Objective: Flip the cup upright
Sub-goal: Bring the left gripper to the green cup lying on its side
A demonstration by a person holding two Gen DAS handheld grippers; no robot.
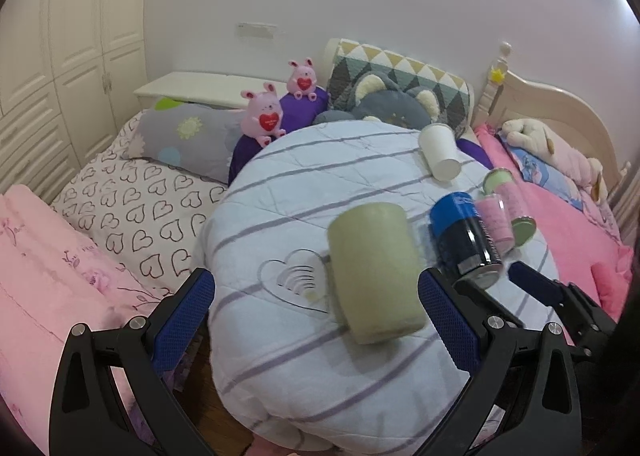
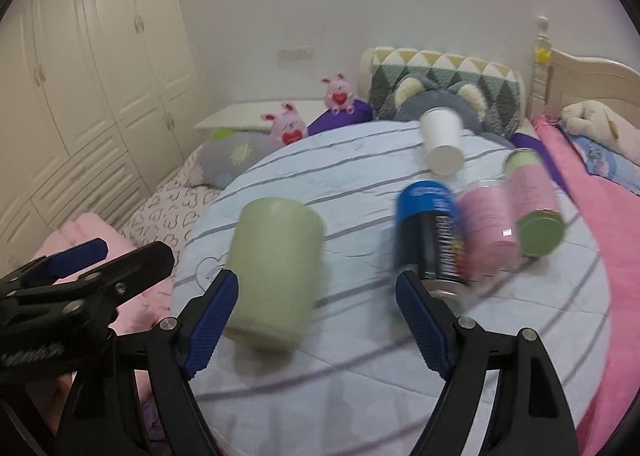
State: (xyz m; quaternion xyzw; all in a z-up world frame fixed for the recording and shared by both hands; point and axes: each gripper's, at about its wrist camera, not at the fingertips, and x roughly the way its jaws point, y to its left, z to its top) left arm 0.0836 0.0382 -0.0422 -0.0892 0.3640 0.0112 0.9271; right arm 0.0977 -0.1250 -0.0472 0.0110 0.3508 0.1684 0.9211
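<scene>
Risk lies in the soft quilt [image 1: 280, 183]: the green cup [image 1: 376, 272] lies on its side near the blue can [image 1: 464, 236], between your left gripper [image 1: 320, 320] fingers and beside your right gripper [image 2: 316, 316], both apart and empty, so it may roll or topple.

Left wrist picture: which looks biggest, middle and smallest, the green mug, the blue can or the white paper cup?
1. Green mug, biggest, but also nearest the camera.
2. Blue can.
3. White paper cup, smallest-looking, but farthest away, so its real size against the can is unsure.
</scene>
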